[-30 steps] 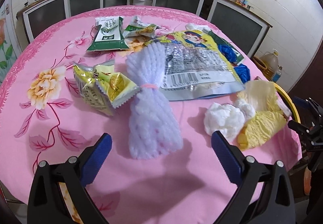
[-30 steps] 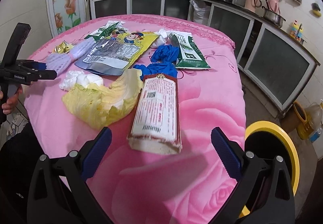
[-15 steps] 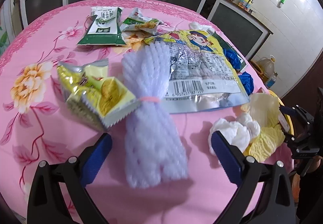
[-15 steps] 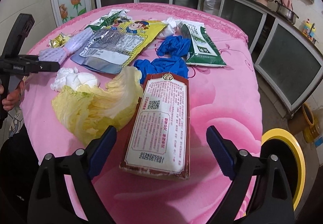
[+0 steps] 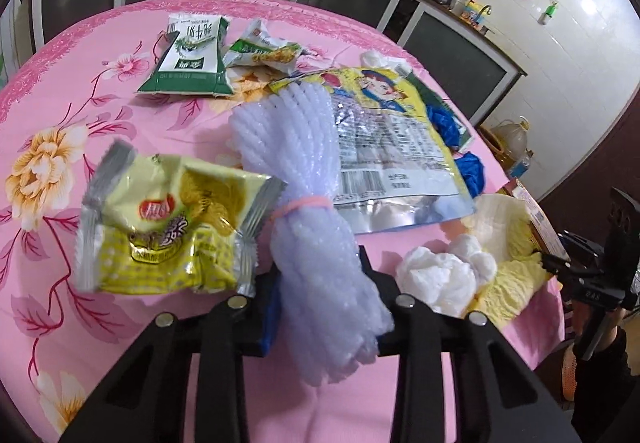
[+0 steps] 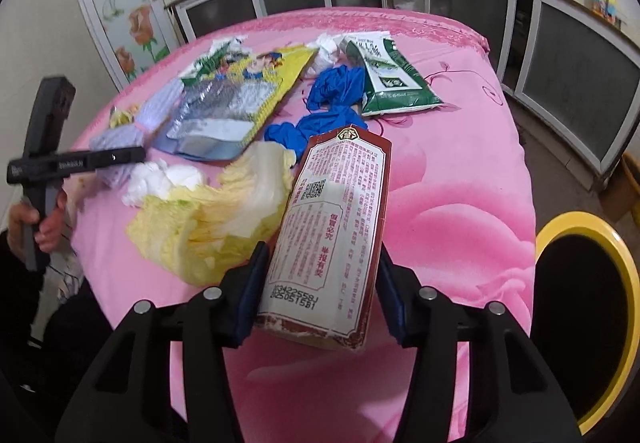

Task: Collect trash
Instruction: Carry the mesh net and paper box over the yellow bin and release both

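- The tablecloth (image 5: 132,123) looks like smooth pink cloth with a printed flower pattern and a faint sheen.
- The foam net sleeve (image 5: 316,243) is soft, ribbed, pale lilac foam plastic, matt, cinched by a pink rubber band (image 5: 300,205).
- The yellow snack wrapper (image 5: 168,235) is crinkled glossy plastic film with silvery foil ends.
- The large snack bag (image 5: 392,151) is shiny metallised film.
- The carton (image 6: 336,227) is printed cardboard, smooth and slightly glossy.
- The tissue wad (image 5: 440,275) is crumpled white paper, matt.
- The gripper frame (image 6: 192,355) is matt black plastic with small bright metal screws.
- The bin rim (image 6: 580,227) is glossy yellow plastic.
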`<state>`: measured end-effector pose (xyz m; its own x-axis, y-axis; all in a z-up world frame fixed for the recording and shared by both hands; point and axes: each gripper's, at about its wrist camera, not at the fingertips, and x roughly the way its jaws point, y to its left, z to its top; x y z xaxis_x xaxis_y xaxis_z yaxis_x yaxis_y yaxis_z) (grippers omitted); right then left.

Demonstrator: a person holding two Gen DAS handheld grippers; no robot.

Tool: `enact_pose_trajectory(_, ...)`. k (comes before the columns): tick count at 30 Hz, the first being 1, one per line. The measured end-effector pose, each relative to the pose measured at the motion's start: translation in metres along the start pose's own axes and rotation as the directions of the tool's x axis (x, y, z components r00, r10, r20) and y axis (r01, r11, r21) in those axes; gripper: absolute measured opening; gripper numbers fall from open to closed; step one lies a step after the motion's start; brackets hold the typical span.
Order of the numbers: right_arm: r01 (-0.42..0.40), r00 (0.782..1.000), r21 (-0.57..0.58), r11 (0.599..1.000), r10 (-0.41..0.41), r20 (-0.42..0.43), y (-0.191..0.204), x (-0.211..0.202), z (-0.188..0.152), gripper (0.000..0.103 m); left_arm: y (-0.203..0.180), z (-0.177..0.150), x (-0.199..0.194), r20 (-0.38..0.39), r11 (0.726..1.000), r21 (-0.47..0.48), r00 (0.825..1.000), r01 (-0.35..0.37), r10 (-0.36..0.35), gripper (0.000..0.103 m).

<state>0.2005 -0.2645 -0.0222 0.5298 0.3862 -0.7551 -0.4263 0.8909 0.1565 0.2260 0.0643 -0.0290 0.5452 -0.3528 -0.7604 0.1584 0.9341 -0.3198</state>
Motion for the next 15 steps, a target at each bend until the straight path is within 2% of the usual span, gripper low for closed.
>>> enact_pose_trajectory(5, 0.022, 0.999, 0.006, 1.0, -0.023, 0.042, 0.002, -0.018, -0.002, 0.046, -0.013, -0.005, -0.022, 0.05, 0.999, 0.051, 0.999, 0.012, -0.015, 0.03)
enact_pose_trajectory(8, 0.023, 0.997, 0.015, 1.0, -0.024, 0.068, 0.002, -0.03, -0.002, 0.046, -0.017, -0.007, -0.036, 0.066, 0.998, 0.052, 0.997, 0.036, -0.04, 0.03)
enact_pose_trajectory(15, 0.036, 0.992, 0.047, 0.998, -0.041, 0.118, 0.001, -0.054, -0.01, 0.046, -0.027, -0.012, -0.065, 0.108, 0.997, 0.07, 0.993, 0.043, -0.051, 0.03)
